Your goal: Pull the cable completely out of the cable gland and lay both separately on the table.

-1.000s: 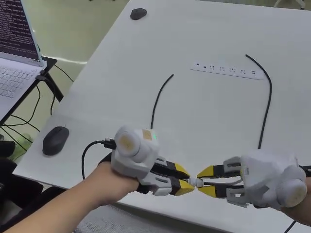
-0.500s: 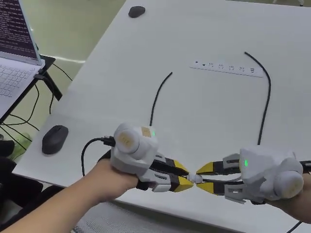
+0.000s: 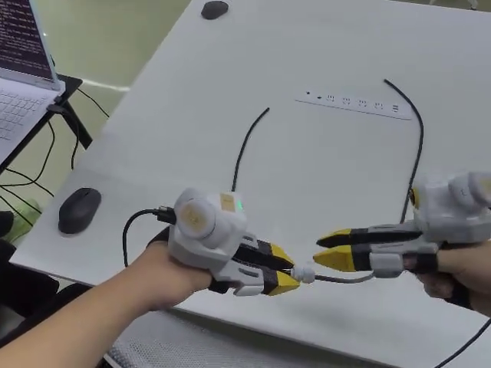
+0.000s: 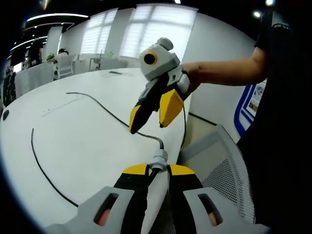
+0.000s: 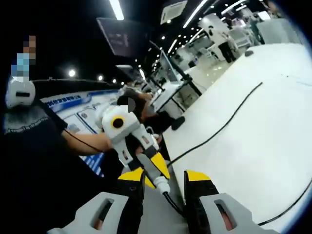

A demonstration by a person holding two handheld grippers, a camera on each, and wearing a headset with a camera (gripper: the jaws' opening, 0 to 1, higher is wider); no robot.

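Cable gland and its cable are held in the air over the near edge of the white table, which we log first as the largest item.

An open laptop sits off the table's left side. A white power strip lies toward the far side.

Nearer us, the left gripper points right. Its fingers are clamped on the gland's body, so the white fitting sticks out beyond the yellow tips.

The right gripper faces it, slightly higher, with the tips near each other but apart. Its fingers stand apart, and in the right gripper view the cable passes down through the gap between them. We cannot tell whether either finger touches the cable.

A dark mouse rests near the table's left edge, and a second mouse near the far edge. A loose black lead lies on the table between the dark mouse and the power strip.

The cable leaves the gland's right end and sags under the right gripper's lower finger. The gland is the smallest piece: white, with the cable threaded in it.
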